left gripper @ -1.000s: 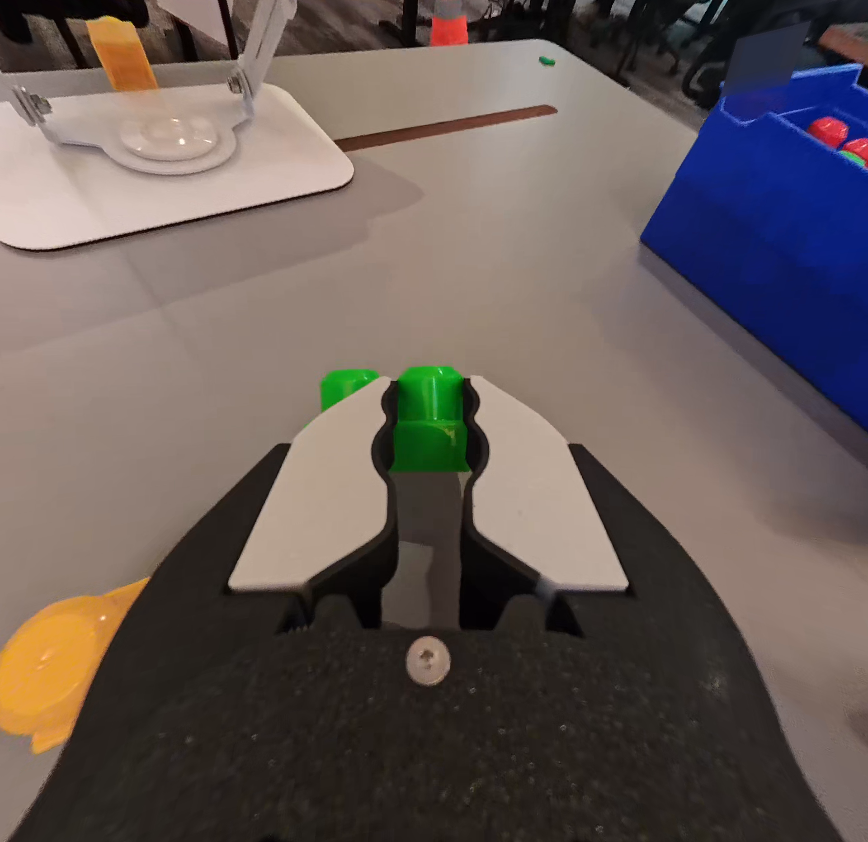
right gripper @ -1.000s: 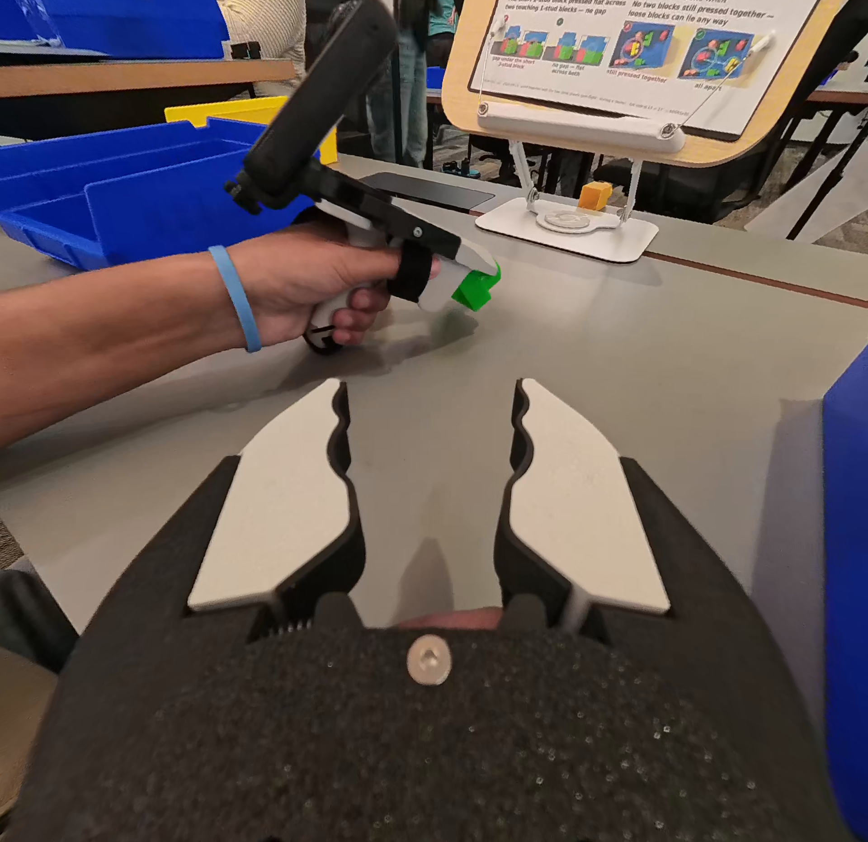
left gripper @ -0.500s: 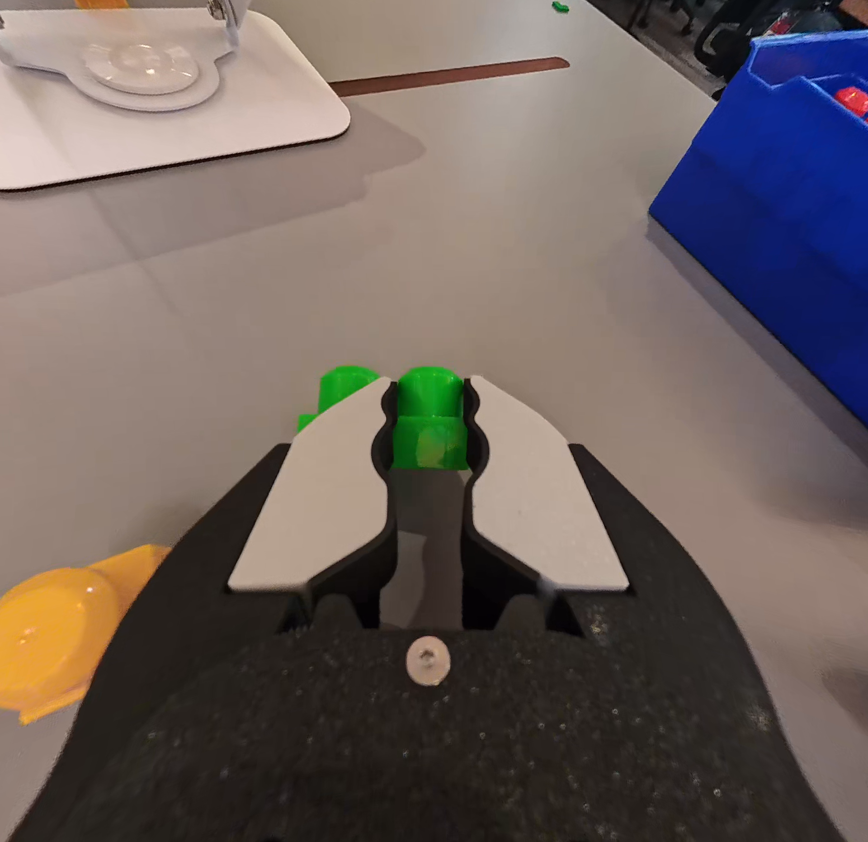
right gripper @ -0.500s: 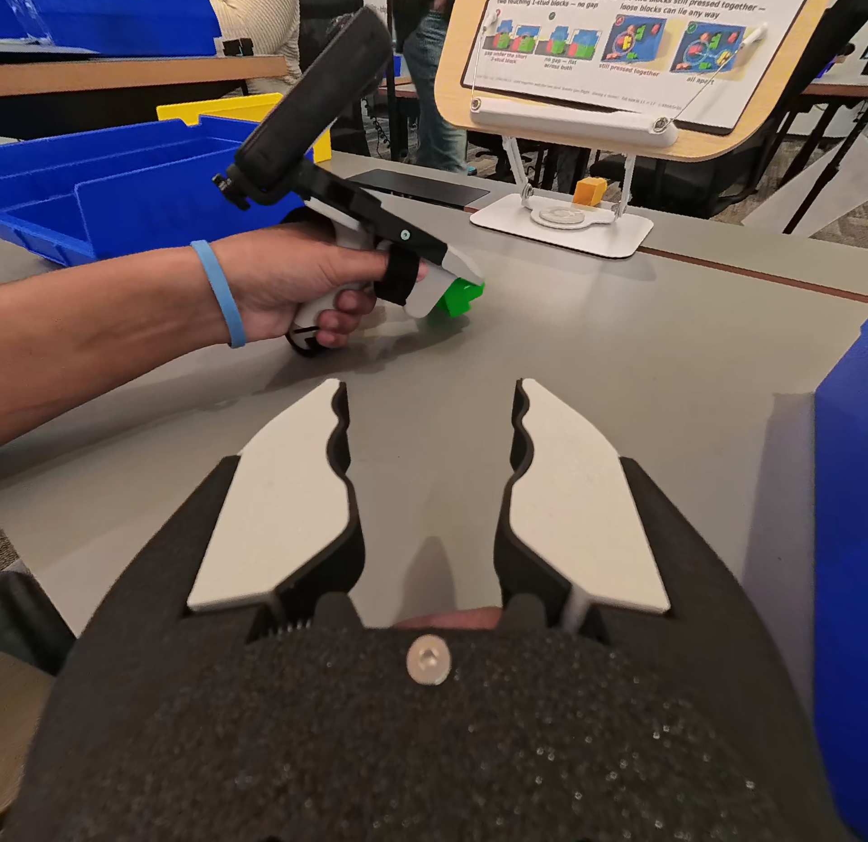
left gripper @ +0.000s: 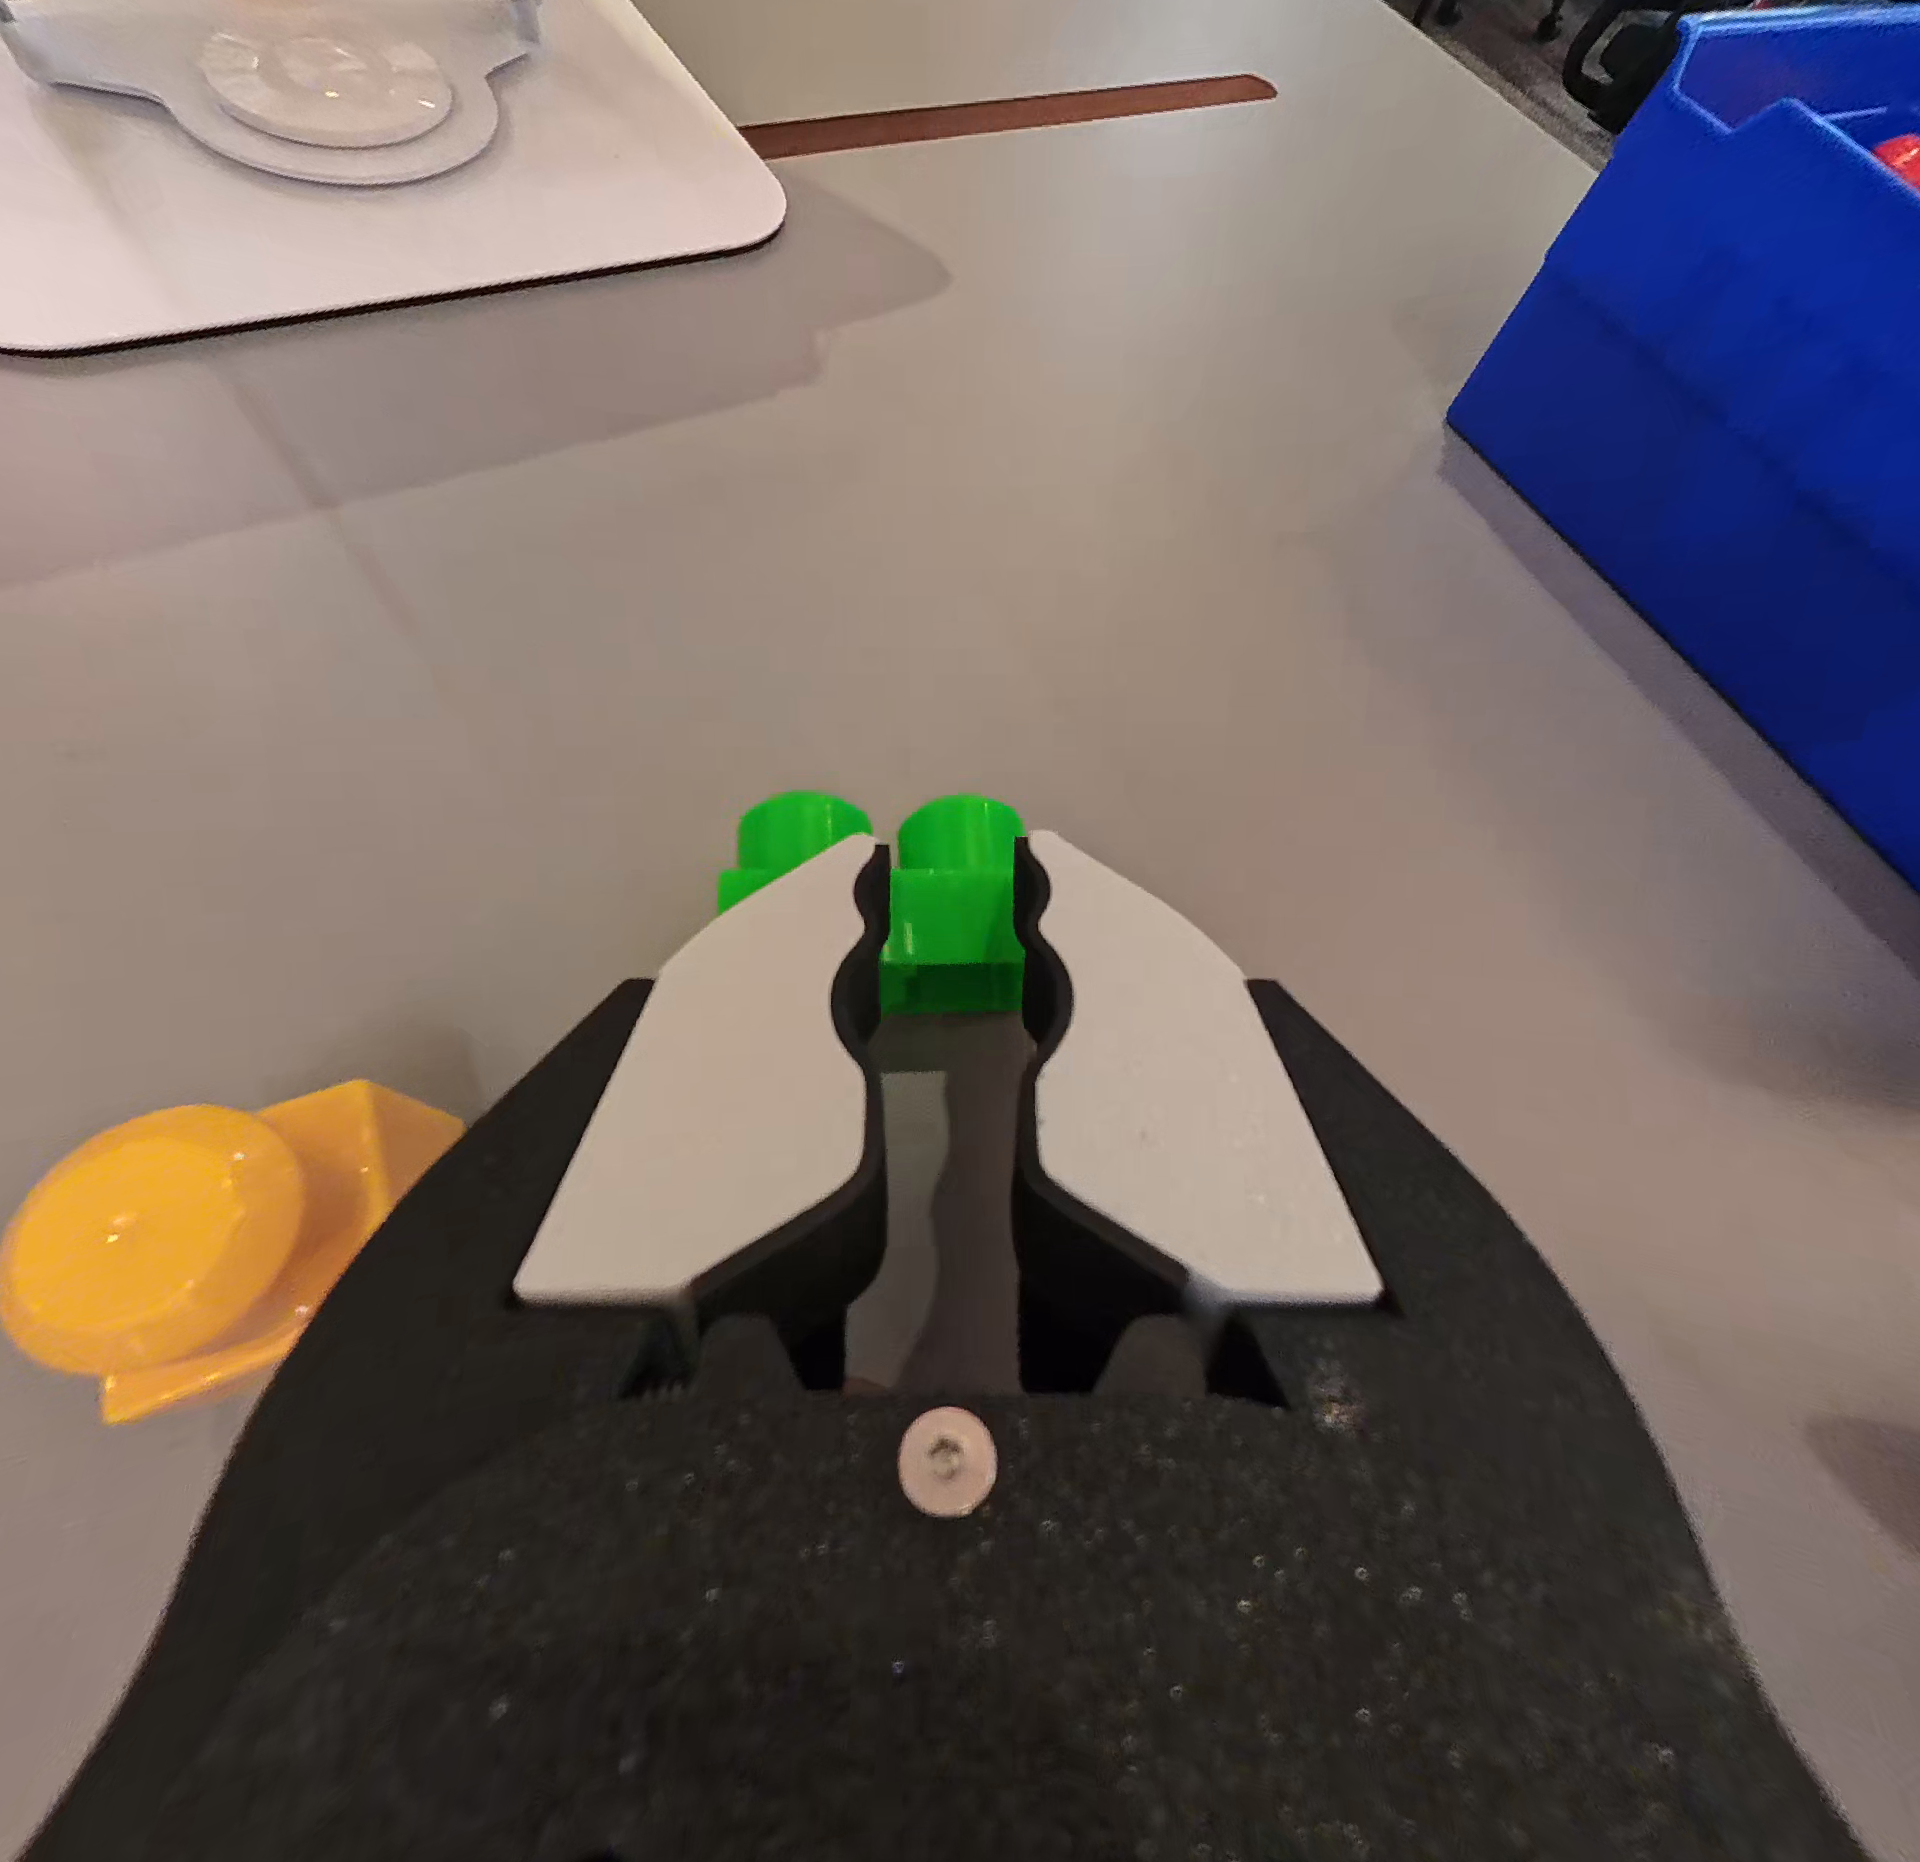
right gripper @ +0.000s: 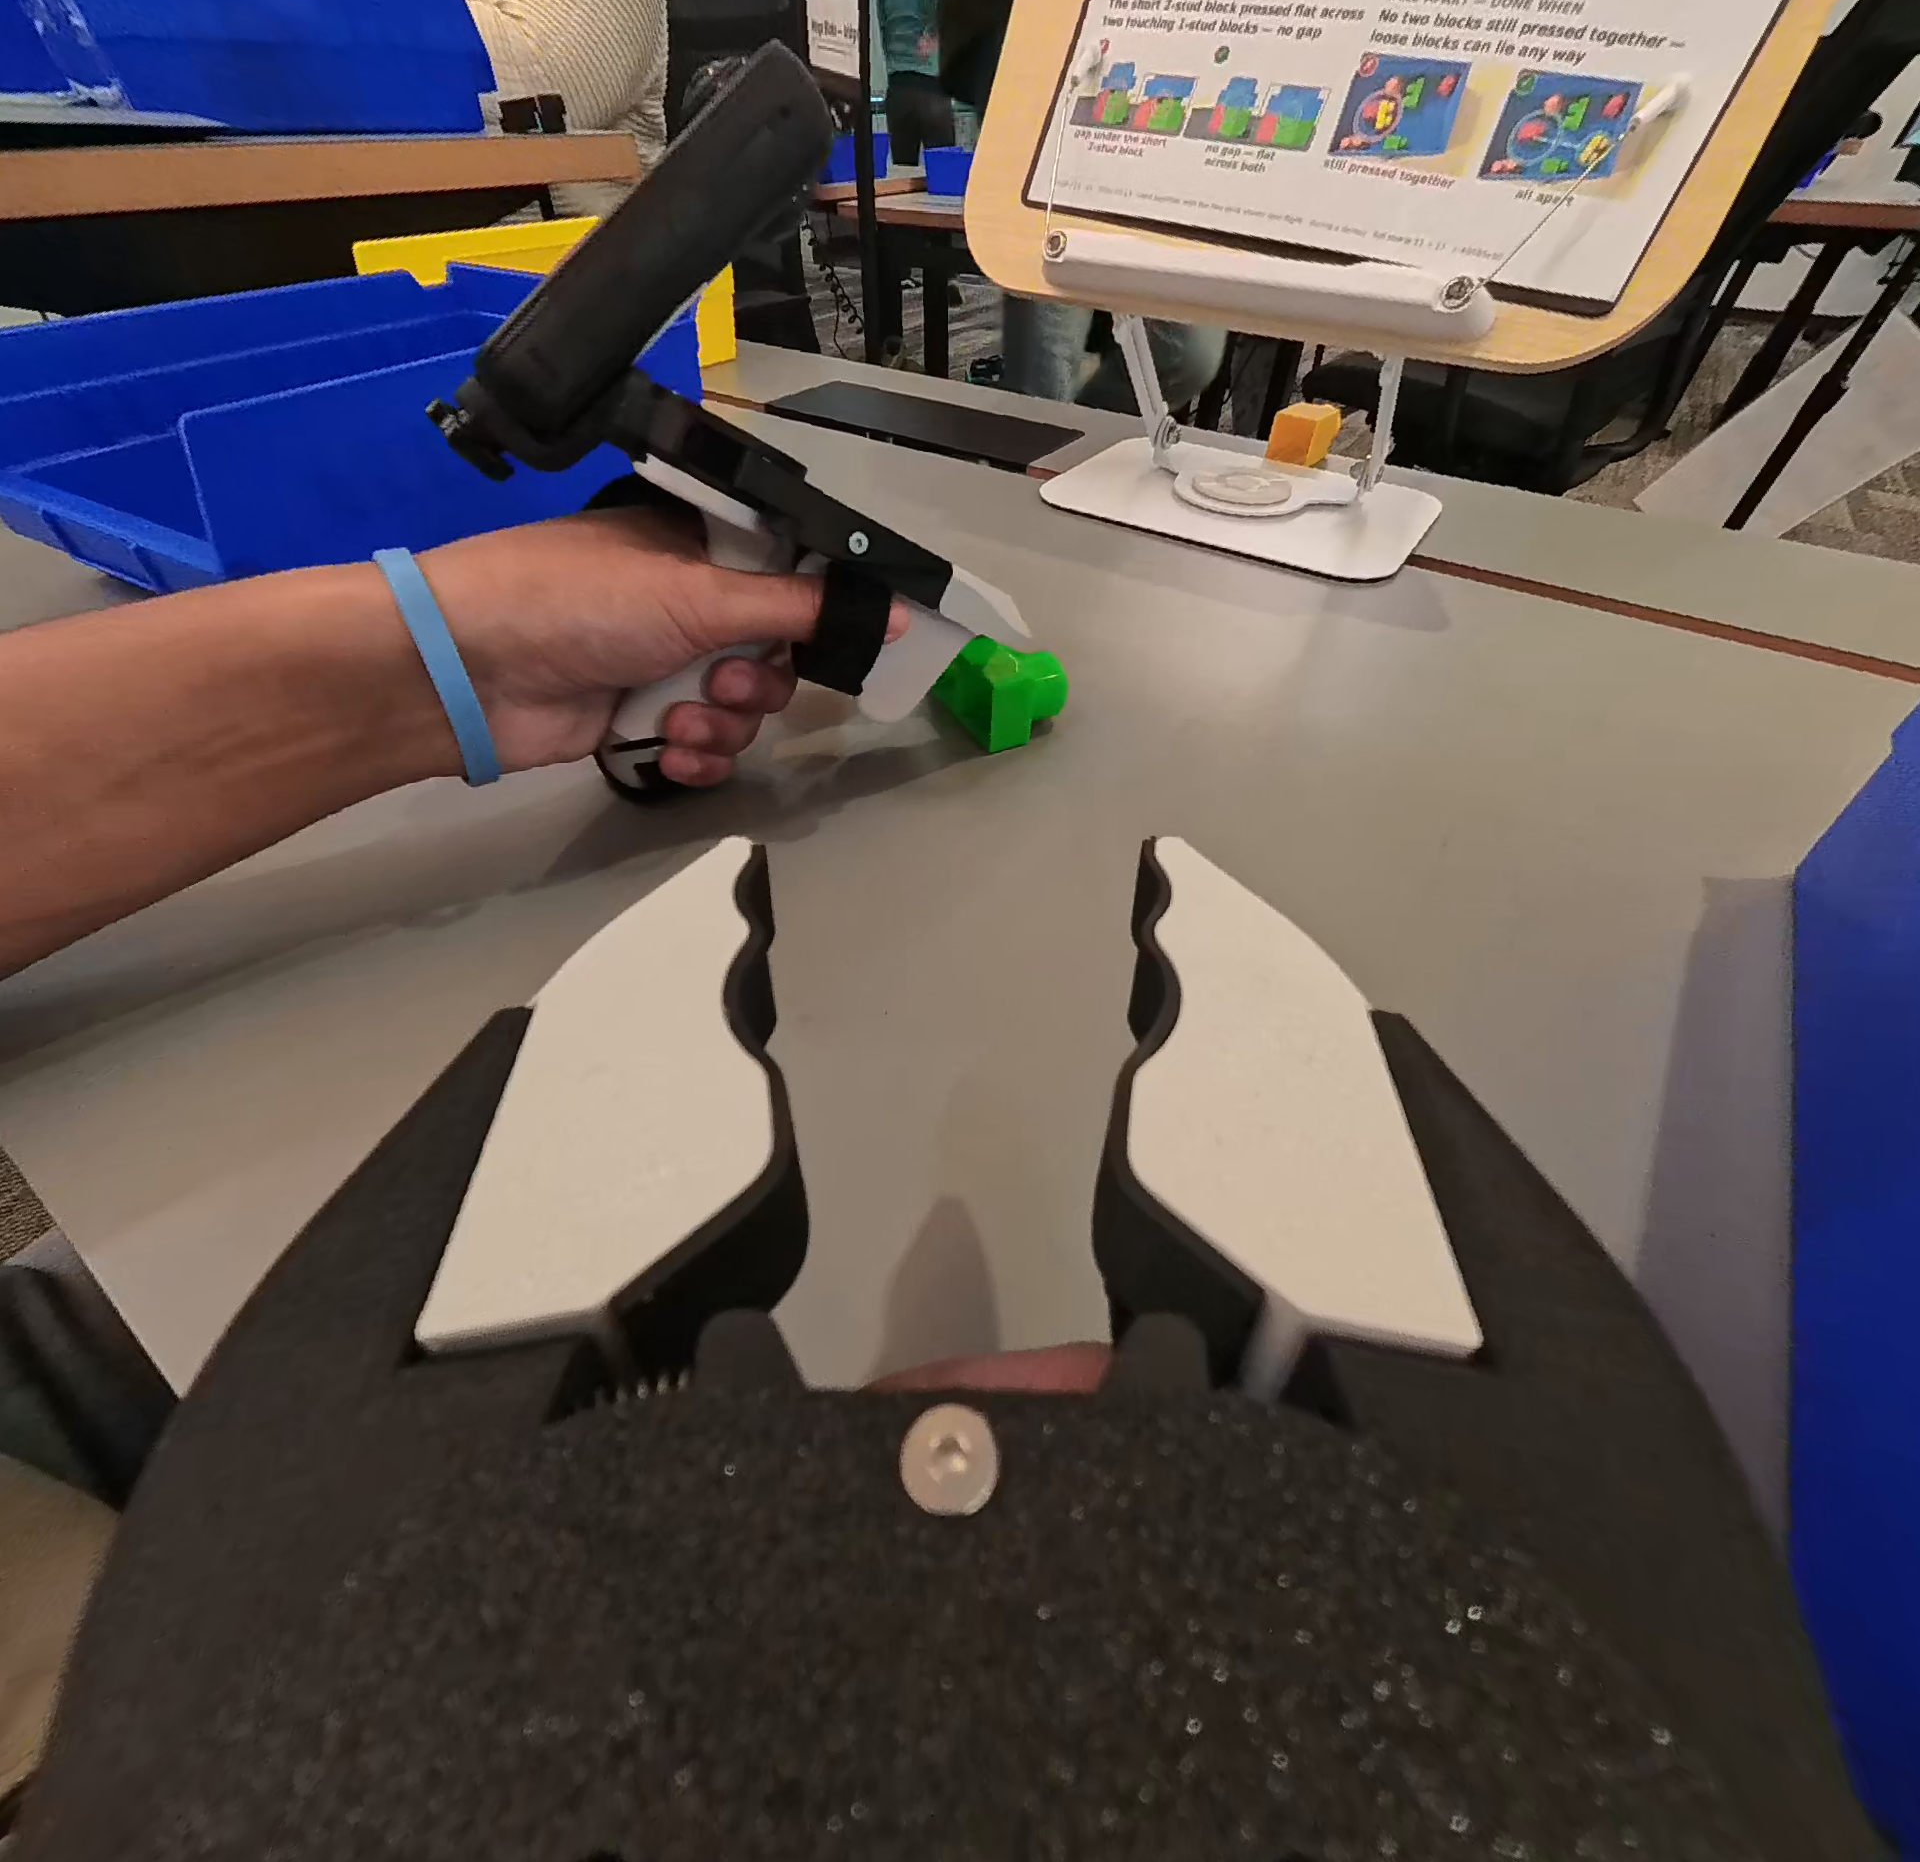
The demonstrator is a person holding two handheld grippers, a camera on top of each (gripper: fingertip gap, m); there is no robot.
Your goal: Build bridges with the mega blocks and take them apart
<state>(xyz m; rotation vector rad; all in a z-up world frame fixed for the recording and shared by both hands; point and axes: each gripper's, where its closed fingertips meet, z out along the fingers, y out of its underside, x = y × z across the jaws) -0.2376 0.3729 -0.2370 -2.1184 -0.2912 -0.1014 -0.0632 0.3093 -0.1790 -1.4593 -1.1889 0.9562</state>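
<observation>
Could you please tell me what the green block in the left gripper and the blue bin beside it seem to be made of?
The green block, clamped in the left gripper, looks like smooth moulded plastic: saturated colour, rounded studs, soft sheen. The blue bin also looks like rigid moulded plastic, semi-gloss, with thin uniform walls and crisp edges. Both are judged by look alone.

Bright green block (left gripper: 948, 908) against your grey table (left gripper: 1039, 565).
At your nine o'clock sits an orange-yellow block (left gripper: 156, 1241); a blue bin (left gripper: 1714, 410) is at two o'clock. Your grippers' fingers (right gripper: 613, 1106) are white on black. A light-blue band (right gripper: 442, 669) rings your wrist.
</observation>
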